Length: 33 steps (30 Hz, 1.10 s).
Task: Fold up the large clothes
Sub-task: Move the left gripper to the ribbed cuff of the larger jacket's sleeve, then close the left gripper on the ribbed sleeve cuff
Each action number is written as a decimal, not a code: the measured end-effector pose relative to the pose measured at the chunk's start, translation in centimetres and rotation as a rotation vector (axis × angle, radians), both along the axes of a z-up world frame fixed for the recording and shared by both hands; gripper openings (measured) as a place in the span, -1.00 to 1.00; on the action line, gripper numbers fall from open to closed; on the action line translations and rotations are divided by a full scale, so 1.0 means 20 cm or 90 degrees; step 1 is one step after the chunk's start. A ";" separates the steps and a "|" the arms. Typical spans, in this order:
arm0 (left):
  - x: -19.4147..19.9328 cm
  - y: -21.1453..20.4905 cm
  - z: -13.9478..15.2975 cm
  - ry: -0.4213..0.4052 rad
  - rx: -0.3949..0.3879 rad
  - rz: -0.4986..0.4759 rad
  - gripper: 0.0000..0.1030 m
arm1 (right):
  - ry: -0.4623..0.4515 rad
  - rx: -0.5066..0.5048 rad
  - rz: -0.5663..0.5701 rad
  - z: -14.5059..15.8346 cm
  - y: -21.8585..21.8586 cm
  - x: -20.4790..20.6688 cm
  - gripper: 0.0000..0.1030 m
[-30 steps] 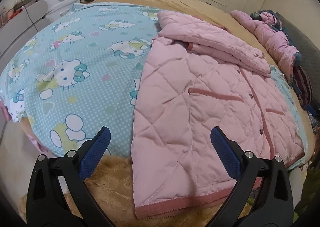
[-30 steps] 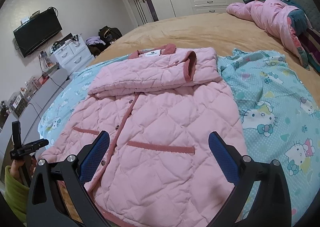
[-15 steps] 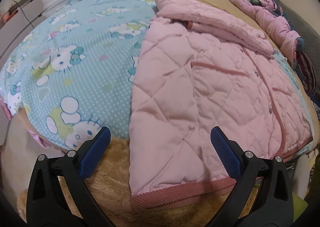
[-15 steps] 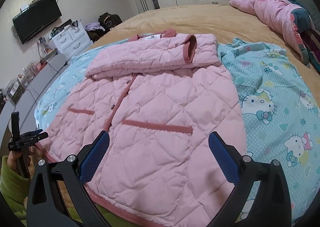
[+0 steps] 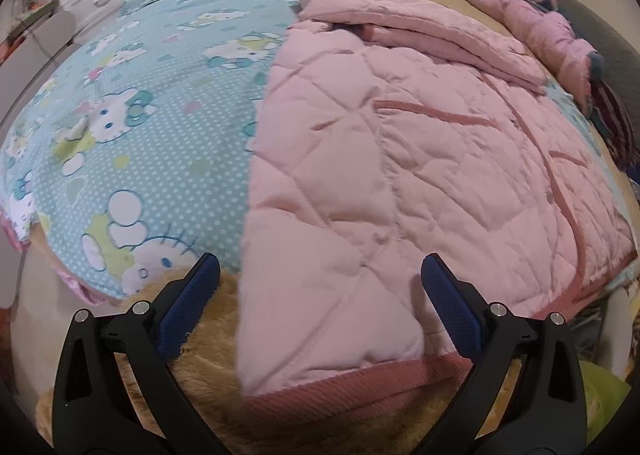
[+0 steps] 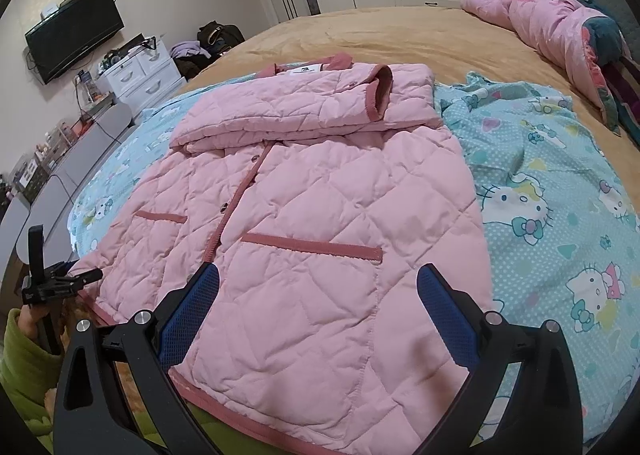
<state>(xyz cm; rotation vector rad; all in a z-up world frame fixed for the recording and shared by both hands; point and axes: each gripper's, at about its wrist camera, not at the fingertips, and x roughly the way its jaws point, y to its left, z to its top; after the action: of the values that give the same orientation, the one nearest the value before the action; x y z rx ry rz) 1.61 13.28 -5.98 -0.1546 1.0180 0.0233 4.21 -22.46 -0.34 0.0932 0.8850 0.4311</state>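
Both tools, left (image 5: 320, 287) and right (image 6: 318, 295), wide open, empty, now nearer the pink jacket (image 6: 320, 215) hem

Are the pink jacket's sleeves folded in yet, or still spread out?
Folded in: both sleeves lie across the chest of the pink jacket; its body is still spread flat.

Jacket (image 6: 320, 223) covers near bed edge; cartoon sheet (image 6: 560, 191) bare along its right and left sides. Far half of bed (image 6: 400, 31) open (bunched quilt (image 6: 560, 27) at far right corner).
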 end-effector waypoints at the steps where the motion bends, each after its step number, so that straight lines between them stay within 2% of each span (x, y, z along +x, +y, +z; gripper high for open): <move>1: 0.00 0.00 0.00 -0.005 -0.007 -0.003 0.80 | 0.001 0.000 -0.002 0.00 -0.01 0.00 0.91; 2: -0.01 0.00 0.01 -0.009 -0.012 -0.004 0.74 | 0.001 0.000 -0.003 0.00 -0.01 0.00 0.91; 3: -0.01 -0.01 0.01 -0.013 -0.016 -0.006 0.44 | 0.002 -0.001 -0.004 -0.01 -0.02 0.00 0.91; 4: -0.01 -0.01 0.01 -0.012 -0.016 -0.004 0.05 | 0.003 -0.001 -0.006 -0.01 -0.02 0.00 0.91; 6: -0.01 -0.01 0.00 -0.013 -0.001 0.002 -0.14 | 0.004 -0.003 -0.006 -0.01 -0.03 -0.01 0.91; 9: -0.02 0.00 0.03 -0.032 -0.024 -0.001 -0.49 | 0.009 -0.007 -0.008 -0.02 -0.05 -0.01 0.91; 10: -0.03 -0.01 0.04 -0.037 -0.027 -0.002 -0.53 | 0.012 -0.005 -0.008 -0.03 -0.06 -0.02 0.91; 20: -0.04 -0.07 0.15 -0.098 -0.030 -0.024 -0.67 | 0.071 -0.004 -0.033 -0.11 -0.23 -0.08 0.92; 27: -0.05 -0.05 0.15 -0.098 -0.034 -0.020 -0.67 | 0.152 -0.022 -0.047 -0.25 -0.30 -0.15 0.91; 33: -0.06 -0.04 0.14 -0.088 -0.035 -0.016 -0.66 | 0.226 0.012 -0.035 -0.40 -0.33 -0.22 0.91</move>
<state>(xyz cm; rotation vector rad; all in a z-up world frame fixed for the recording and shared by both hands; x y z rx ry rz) 0.48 12.49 -3.24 -0.1909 0.8837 -0.0382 -0.12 -29.16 -8.32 0.2168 1.2250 0.3767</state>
